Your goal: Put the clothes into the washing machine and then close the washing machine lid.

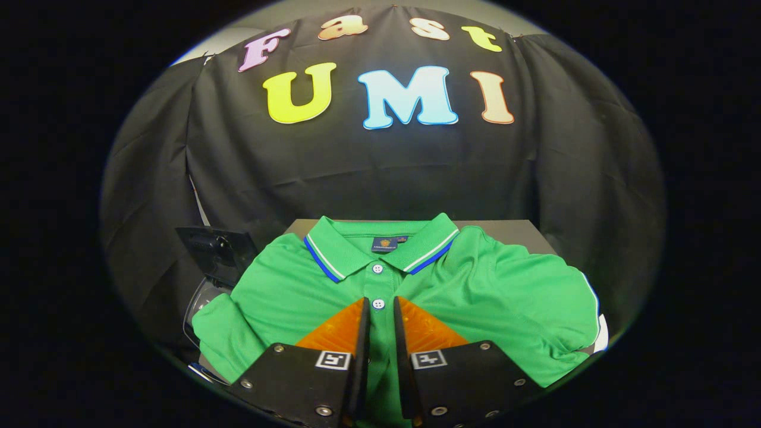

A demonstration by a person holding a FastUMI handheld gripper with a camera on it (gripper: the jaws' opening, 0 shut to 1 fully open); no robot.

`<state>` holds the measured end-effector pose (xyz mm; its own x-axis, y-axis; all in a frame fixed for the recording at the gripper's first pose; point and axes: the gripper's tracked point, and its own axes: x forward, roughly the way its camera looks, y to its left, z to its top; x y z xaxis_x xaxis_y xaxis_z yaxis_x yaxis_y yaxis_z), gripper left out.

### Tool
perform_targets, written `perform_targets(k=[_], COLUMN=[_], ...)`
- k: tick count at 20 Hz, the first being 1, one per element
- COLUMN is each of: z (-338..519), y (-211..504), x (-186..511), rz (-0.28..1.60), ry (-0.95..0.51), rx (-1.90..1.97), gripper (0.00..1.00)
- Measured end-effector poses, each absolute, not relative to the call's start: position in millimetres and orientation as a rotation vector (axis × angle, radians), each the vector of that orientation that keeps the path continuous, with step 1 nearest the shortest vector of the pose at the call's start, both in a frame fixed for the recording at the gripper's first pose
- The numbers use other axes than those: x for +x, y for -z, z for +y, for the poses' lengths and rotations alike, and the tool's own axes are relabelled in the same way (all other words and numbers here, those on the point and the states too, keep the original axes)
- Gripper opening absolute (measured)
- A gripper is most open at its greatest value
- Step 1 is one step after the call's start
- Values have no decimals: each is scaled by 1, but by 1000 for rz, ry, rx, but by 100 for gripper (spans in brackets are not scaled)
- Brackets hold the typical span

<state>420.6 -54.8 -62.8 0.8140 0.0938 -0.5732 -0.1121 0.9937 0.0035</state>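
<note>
Poised over a green polo shirt, the tool has its two fingers drawn close together, with only a narrow gap left between them. A strip of the shirt's button placket shows in that gap, and one white button sits right at the fingertips; whether the fingers actually press on the cloth cannot be told.

The shirt lies front up, spread across a dark desk, its collar trimmed in white and blue and pointing away from the tool. A second white button sits farther up the placket, just below the collar. One sleeve is rumpled on the near left side, and the other side of the shirt bunches toward the desk's right edge.

Just beside the shirt on the left stands a dark machine with a raised lid and a clear curved rim below it.
</note>
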Motion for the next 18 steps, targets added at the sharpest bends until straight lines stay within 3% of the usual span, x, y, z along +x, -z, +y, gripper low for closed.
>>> perform_targets(k=[1, 6, 18], z=[-55, -57, -29], y=[62, 59, -7], x=[420, 420, 427], rz=[605, 580, 356], ry=[-118, -110, -112], rx=[-40, 3, 108], gripper=[16, 2, 0])
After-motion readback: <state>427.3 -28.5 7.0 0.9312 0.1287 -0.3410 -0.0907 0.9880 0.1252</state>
